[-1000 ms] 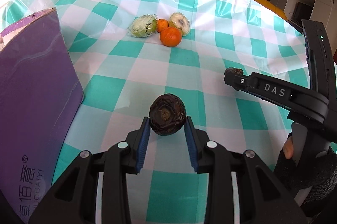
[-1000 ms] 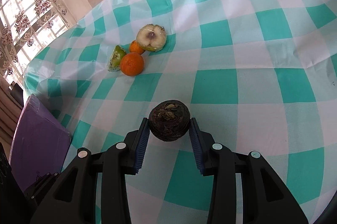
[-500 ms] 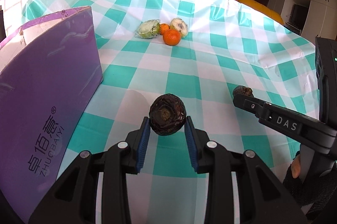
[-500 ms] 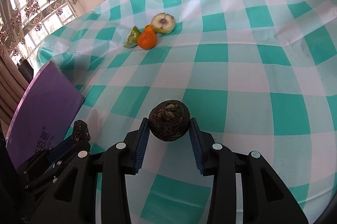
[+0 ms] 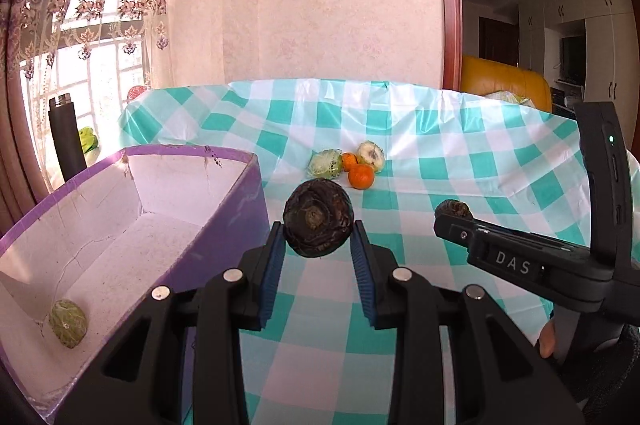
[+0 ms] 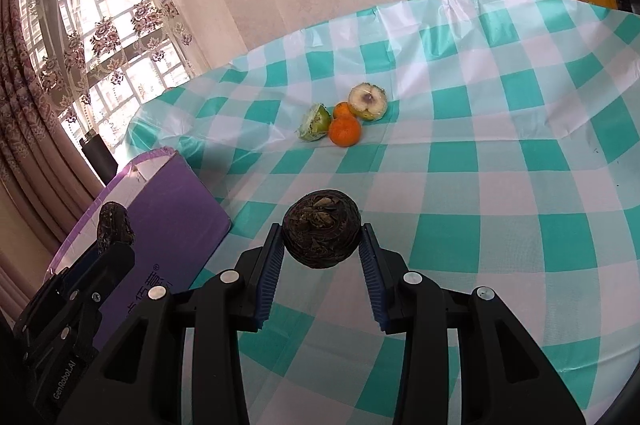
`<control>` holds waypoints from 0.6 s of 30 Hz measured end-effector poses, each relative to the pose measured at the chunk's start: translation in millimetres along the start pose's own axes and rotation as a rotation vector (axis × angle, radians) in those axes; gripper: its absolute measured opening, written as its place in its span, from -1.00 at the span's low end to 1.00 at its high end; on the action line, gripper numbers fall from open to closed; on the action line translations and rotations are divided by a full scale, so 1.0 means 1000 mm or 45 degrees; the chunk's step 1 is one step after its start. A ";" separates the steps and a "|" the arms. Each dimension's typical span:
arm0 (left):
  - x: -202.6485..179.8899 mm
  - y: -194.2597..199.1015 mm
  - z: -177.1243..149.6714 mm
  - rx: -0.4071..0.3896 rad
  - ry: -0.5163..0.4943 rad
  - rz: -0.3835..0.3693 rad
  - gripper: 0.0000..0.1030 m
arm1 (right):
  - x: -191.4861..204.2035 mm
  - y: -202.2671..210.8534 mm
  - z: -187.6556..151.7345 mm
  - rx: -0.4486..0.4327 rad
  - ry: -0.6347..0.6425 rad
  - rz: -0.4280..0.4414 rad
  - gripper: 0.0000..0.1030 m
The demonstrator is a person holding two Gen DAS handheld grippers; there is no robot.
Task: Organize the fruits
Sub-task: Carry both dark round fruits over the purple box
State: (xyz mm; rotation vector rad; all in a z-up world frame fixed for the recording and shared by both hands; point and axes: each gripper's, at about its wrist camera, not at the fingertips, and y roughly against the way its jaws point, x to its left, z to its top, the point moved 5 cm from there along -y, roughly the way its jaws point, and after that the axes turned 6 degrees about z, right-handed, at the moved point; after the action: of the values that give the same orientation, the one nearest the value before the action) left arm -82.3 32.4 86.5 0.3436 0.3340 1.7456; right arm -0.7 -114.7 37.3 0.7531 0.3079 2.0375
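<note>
Both my hands are up off the counter (image 6: 520,185), which wears a glossy teal-and-white checked plastic cloth, creased and shiny. My left gripper (image 5: 318,249) has its blue ribbed fingers (image 5: 272,265) closed partway around a dark, rough, round fruit with ringed skin (image 5: 318,223), and it sits snug between the pads. My right gripper (image 6: 322,245) does the same with a second dark, wrinkled round fruit (image 6: 321,233), pinched on both sides.

To my left stands the open purple cardboard box (image 5: 240,209), white and scuffed inside, its near wall just beside my left fingers. One pale green wrapped fruit (image 5: 68,323) lies in its near corner. From the right view the box's purple side (image 6: 172,201) shows printed characters, and my left gripper's black frame (image 6: 80,297) crosses in front of it.

Further along the cloth a small cluster waits: a green fruit in clear wrap (image 5: 325,164), a cut pale fruit with a whitish face (image 5: 370,155), a small orange mandarin (image 5: 349,161) tucked between them, and a larger smooth orange mandarin (image 5: 361,176) in front, touching or nearly so. Nothing lies between my fingers and that cluster.

A black cylinder (image 5: 66,137) stands by the lace-curtained window (image 5: 80,25), well apart. A yellow sofa (image 5: 504,85) sits beyond the counter's far edge.
</note>
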 end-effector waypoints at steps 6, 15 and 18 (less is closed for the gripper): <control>0.039 0.037 0.019 -0.112 0.078 0.109 -0.34 | 0.061 -0.001 0.012 -0.043 0.117 0.126 -0.26; 0.096 0.054 0.028 -0.082 0.219 0.194 -0.34 | 0.142 -0.015 0.021 -0.019 0.310 0.246 -0.26; 0.121 0.048 0.026 -0.018 0.289 0.221 -0.34 | 0.161 -0.023 0.022 -0.004 0.361 0.254 -0.26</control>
State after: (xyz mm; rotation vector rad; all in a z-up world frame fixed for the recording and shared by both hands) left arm -137.5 142.2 135.4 0.1670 0.4658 1.9618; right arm -35.7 30.1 106.4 0.5078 0.4039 2.3376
